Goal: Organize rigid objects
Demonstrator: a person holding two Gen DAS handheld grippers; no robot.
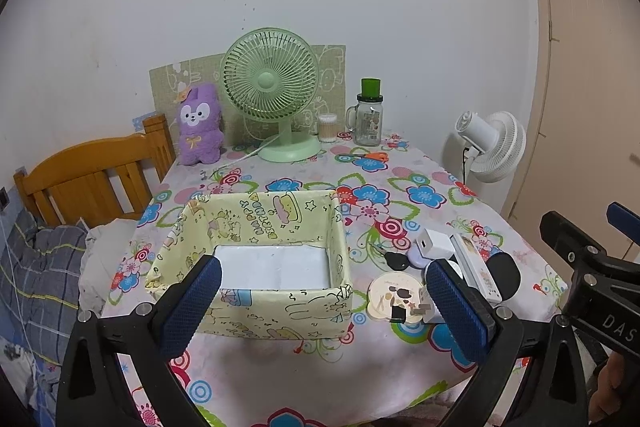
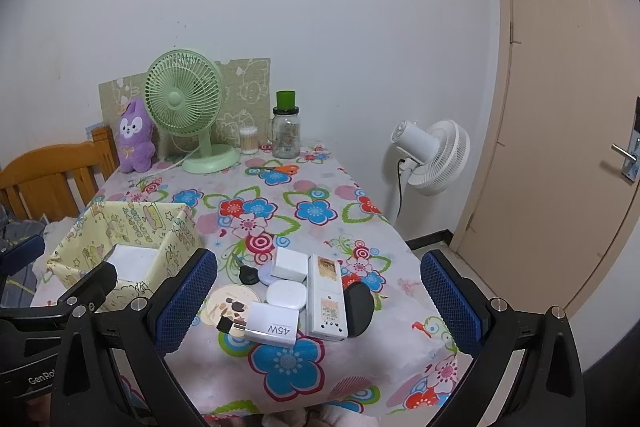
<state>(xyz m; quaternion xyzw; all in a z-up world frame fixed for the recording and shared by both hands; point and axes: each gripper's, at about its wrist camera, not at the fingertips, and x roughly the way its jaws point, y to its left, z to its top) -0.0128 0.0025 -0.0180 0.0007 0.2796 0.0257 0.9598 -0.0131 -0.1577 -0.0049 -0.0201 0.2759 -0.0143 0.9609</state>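
Charger point(image 2: 272, 325) between spread fingers point(image 2: 450, 301)

Flower-patterned tablecloth point(image 1: 420, 183), pale-yellow cartoon box point(image 1: 256, 223)

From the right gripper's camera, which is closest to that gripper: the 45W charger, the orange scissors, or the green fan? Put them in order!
1. 45W charger: just ahead of the right gripper, between its fingers.
2. Orange scissors: far up the table, mid-way across.
3. Green fan: at the back by the wall, leftward.
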